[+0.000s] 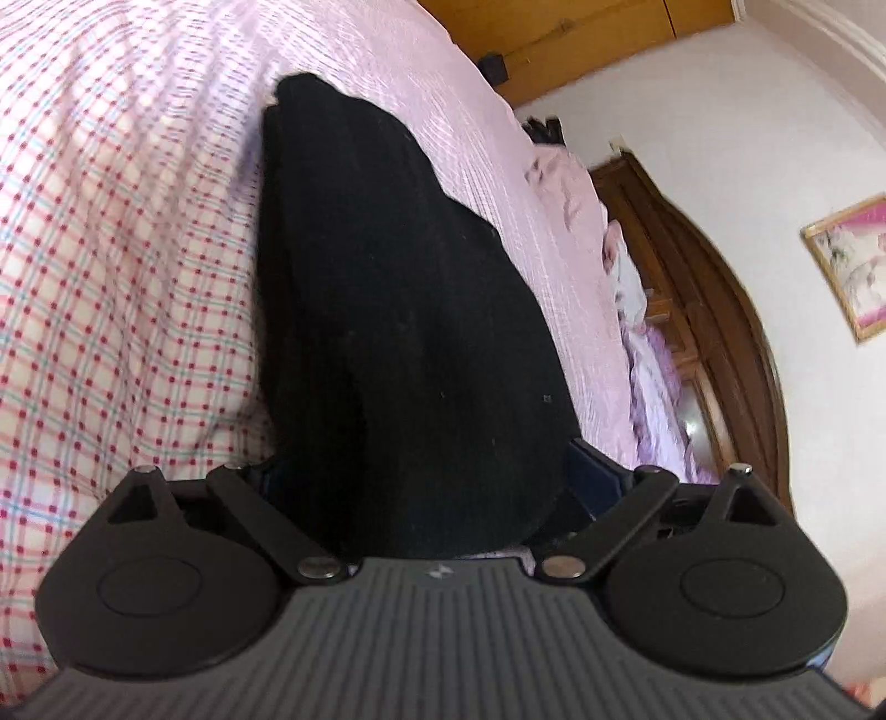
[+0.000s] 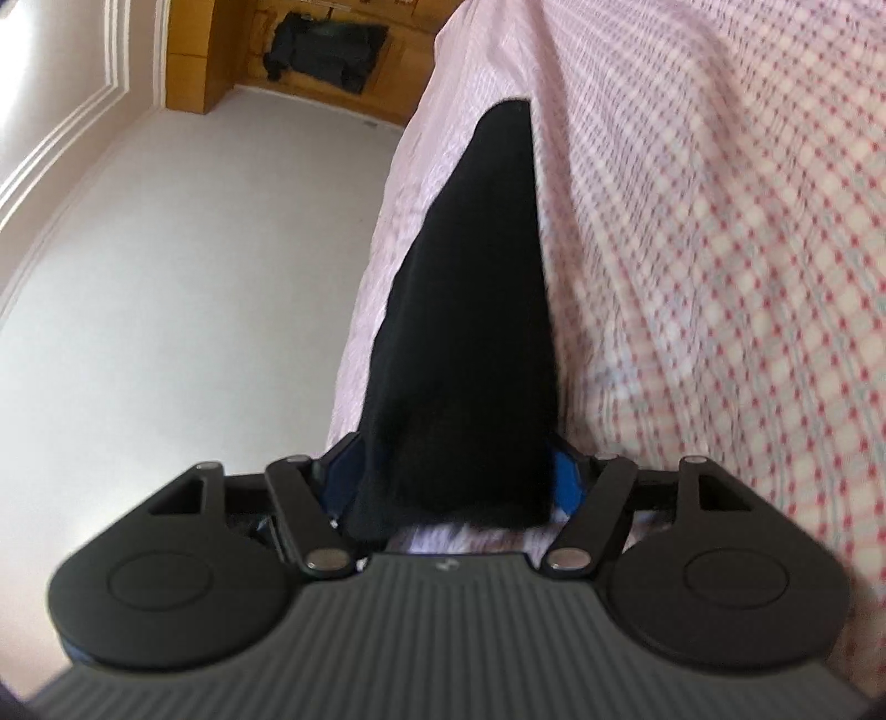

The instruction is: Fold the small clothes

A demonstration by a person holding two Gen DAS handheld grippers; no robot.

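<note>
A small black garment hangs from my left gripper, which is shut on one end of it; the cloth hides the fingertips. The same black garment is held at its other end by my right gripper, also shut on it, with blue finger pads just showing beside the cloth. The garment stretches away from each camera over the bed. Both views are tilted and a little blurred.
A bed with a red-dotted checked sheet and a pink striped cover lies below. A dark wooden headboard, a framed picture and a white wall are behind. Wooden furniture stands far off.
</note>
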